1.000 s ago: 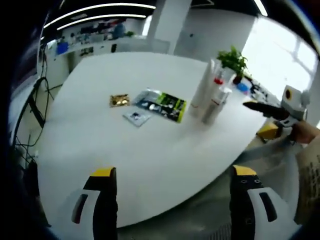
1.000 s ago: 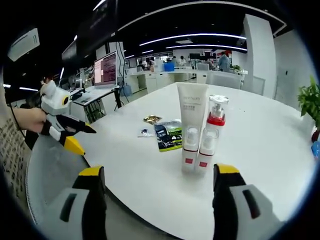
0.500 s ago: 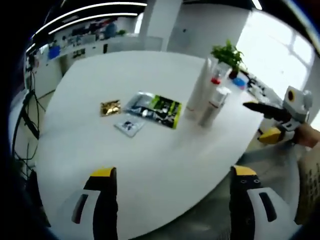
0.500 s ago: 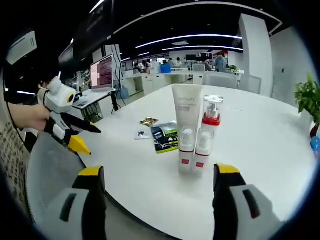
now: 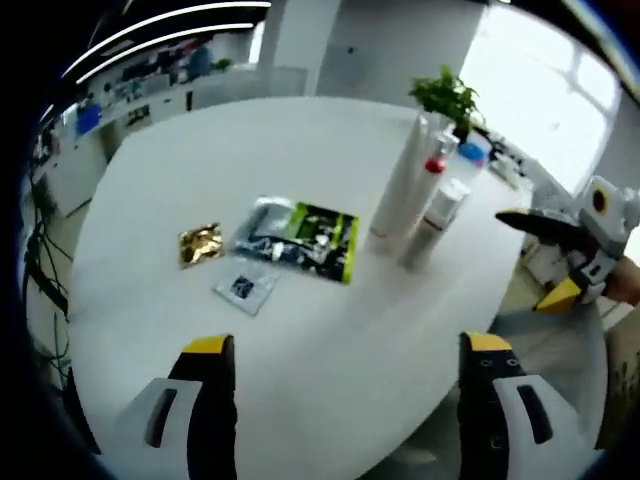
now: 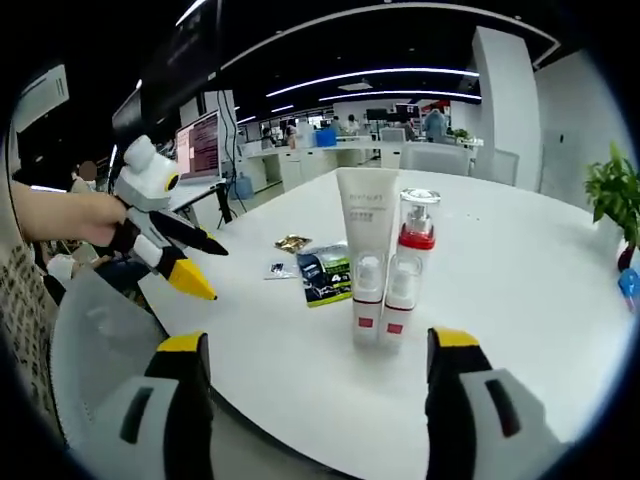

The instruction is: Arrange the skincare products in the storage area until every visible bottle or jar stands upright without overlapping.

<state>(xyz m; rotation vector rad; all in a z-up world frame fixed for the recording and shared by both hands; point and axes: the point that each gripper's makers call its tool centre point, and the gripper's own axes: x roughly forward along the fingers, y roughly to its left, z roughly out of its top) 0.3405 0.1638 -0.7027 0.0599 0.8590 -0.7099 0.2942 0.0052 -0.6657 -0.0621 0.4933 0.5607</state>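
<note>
While the left gripper view looks down across a round white table (image 5: 330, 330), the left gripper (image 5: 345, 400) shows its two yellow-tipped jaws rising from six o'clock, spread wide with nothing between them. Near the centre, toward one o'clock, a group of skincare products stands upright: a tall white tube (image 5: 402, 185), a pump bottle with a red collar (image 5: 434, 165) behind it, and a small white bottle (image 5: 432, 222) just beside them. At about eleven o'clock of centre lie a green and black sachet (image 5: 320, 238), a gold sachet (image 5: 200, 243) and a small dark-printed sachet (image 5: 243, 288), all flat on the table. A potted plant (image 5: 448, 97) sits at the far edge near one o'clock. At three o'clock the right gripper (image 5: 560, 255) enters, jaws parted and empty. From the right gripper view, that gripper's (image 6: 315, 400) own jaws rise from six o'clock, released and holding nothing. The tube (image 6: 364, 240) and red-collared pump bottle (image 6: 412, 250) stand upright at centre, with two small white bottles (image 6: 383, 295) touching in front. The sachets (image 6: 322, 272) lie toward ten o'clock. At nine o'clock a hand (image 6: 65, 215) holds the left gripper (image 6: 205, 265), jaws apart.
</note>
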